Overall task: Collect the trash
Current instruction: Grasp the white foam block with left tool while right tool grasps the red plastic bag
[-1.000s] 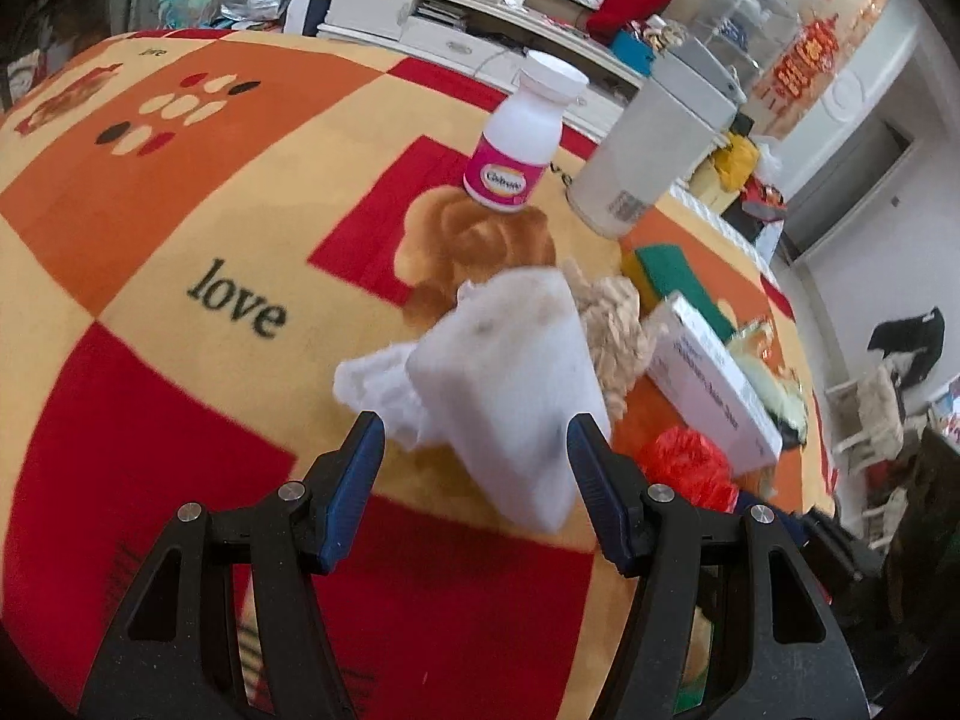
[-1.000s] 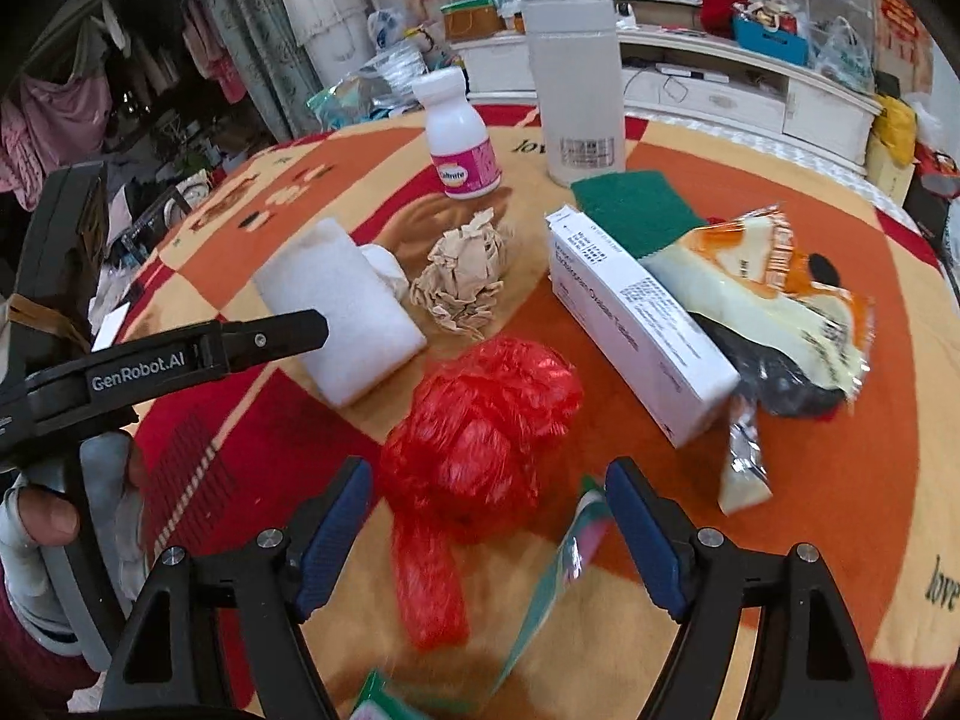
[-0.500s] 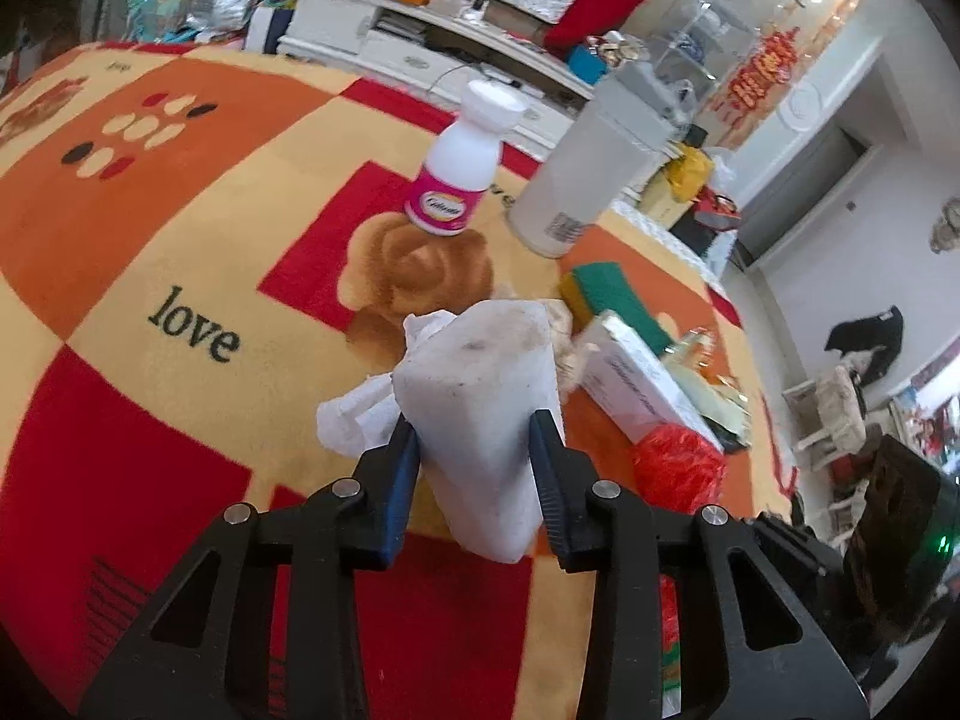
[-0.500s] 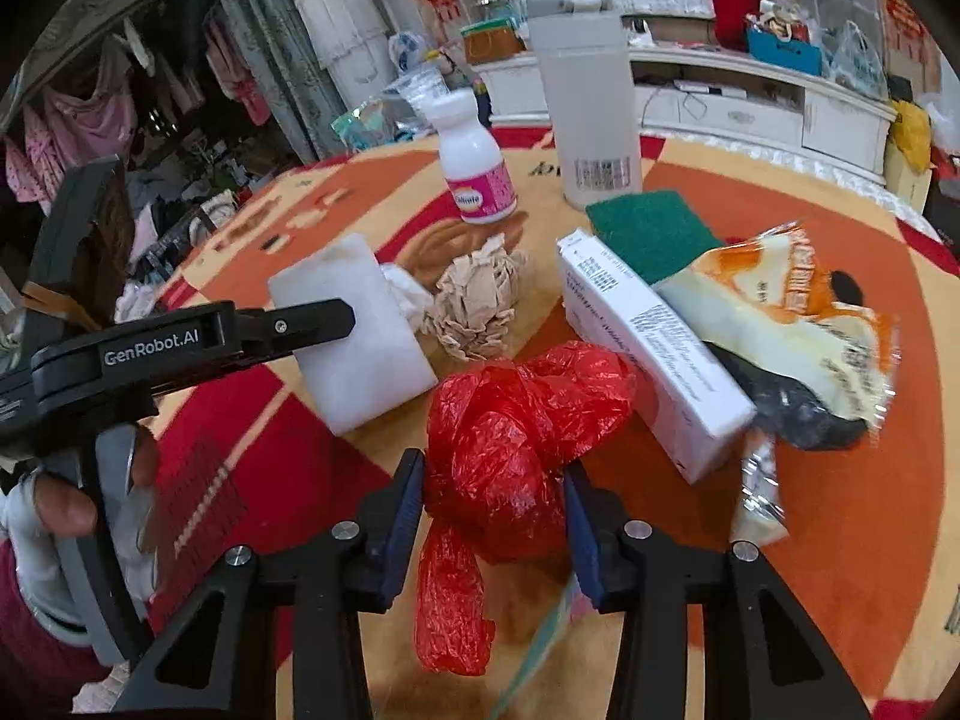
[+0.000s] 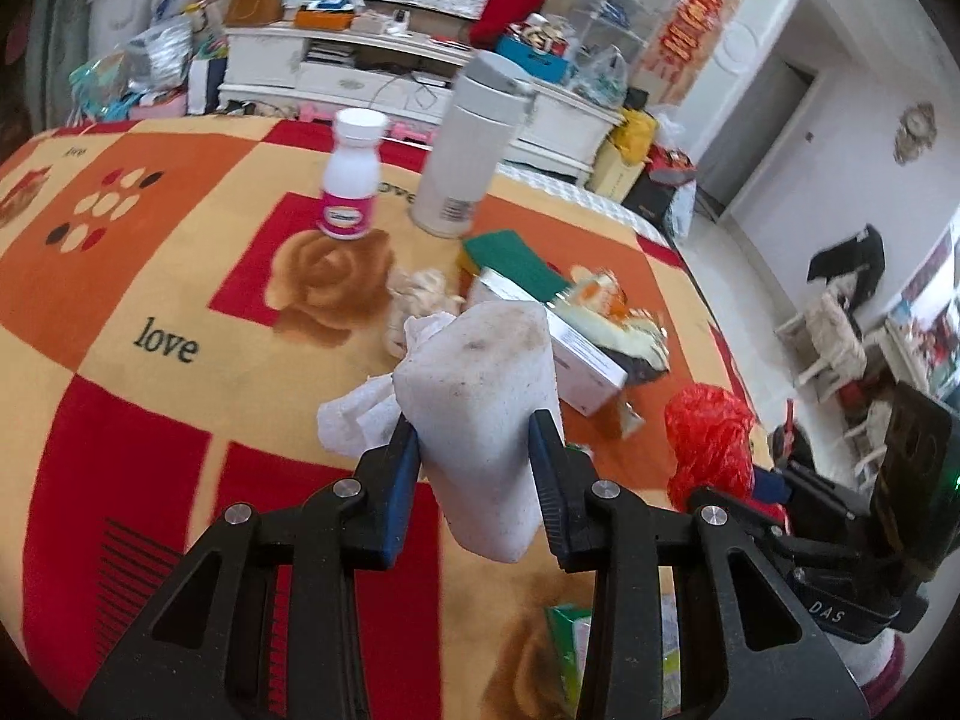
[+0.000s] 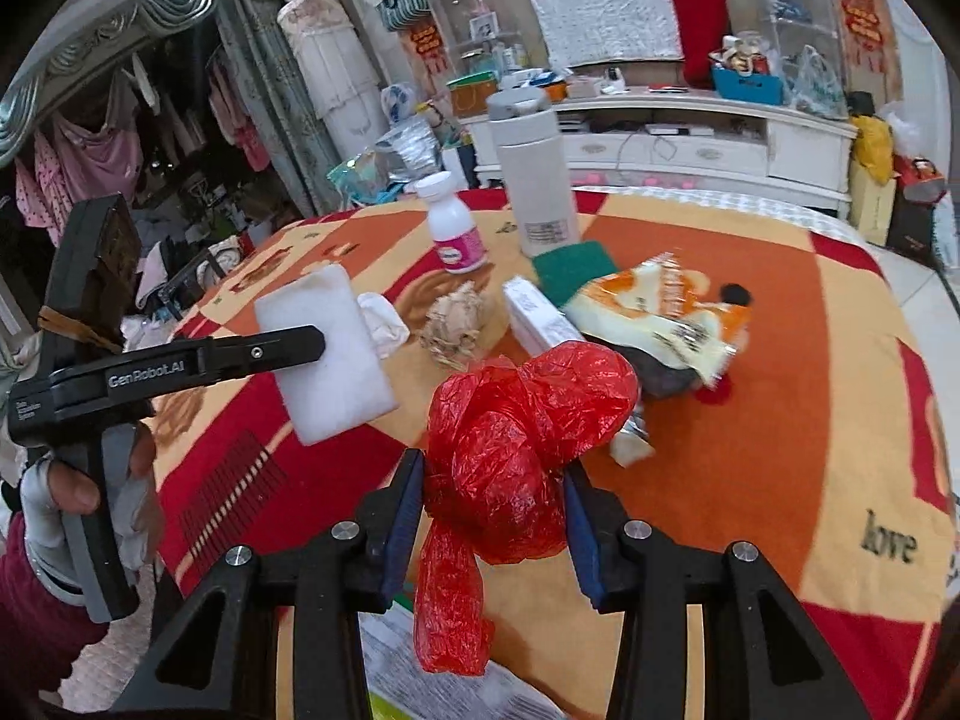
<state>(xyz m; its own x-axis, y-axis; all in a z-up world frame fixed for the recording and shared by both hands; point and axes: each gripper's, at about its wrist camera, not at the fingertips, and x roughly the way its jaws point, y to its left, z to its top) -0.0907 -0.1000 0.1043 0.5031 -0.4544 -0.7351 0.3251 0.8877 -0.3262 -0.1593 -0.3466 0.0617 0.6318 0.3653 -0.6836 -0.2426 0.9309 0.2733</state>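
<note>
My left gripper (image 5: pixel 474 438) is shut on a dirty white foam block (image 5: pixel 489 390) and holds it above the table; the block also shows in the right wrist view (image 6: pixel 327 354). My right gripper (image 6: pixel 492 480) is shut on a crumpled red plastic bag (image 6: pixel 510 438), lifted off the cloth; the bag shows in the left wrist view (image 5: pixel 711 444). On the table lie a white tissue (image 5: pixel 360 414), a crumpled paper ball (image 6: pixel 456 324), a snack wrapper (image 6: pixel 666 312) and a white carton (image 6: pixel 534 315).
A pink-labelled white bottle (image 6: pixel 453 234), a tall grey flask (image 6: pixel 537 180) and a green scouring pad (image 6: pixel 573 267) stand at the table's far side. The table wears a red, orange and yellow cloth (image 5: pixel 120 252). A white cabinet (image 6: pixel 690 144) stands behind.
Both grippers closed from open: the left on the foam block, the right on the red bag. Both have since lifted their loads off the cloth.
</note>
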